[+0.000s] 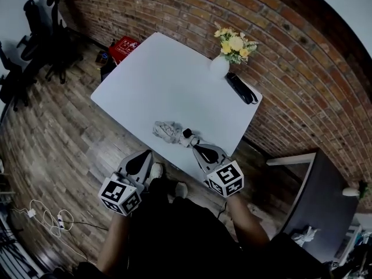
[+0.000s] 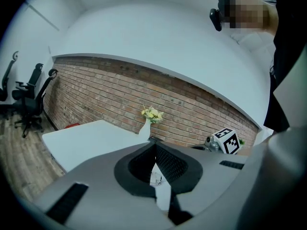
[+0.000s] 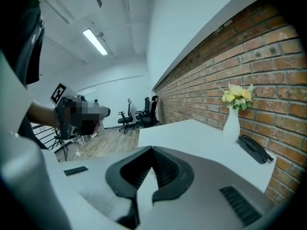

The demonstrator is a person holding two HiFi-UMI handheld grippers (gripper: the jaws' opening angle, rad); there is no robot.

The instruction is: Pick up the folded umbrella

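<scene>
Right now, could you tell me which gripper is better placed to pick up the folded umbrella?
The right gripper: its tip is close beside the umbrella on the table. The left gripper hangs off the table's edge, farther away. Both are shut, so the right must open first.

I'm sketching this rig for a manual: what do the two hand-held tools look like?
The left tool and right tool are matching grey wedges that taper to a point, with black ribbed pads lining the jaws. Each carries a white cube printed with black square markers at its rear. No cables show. The person wears dark clothing.
</scene>
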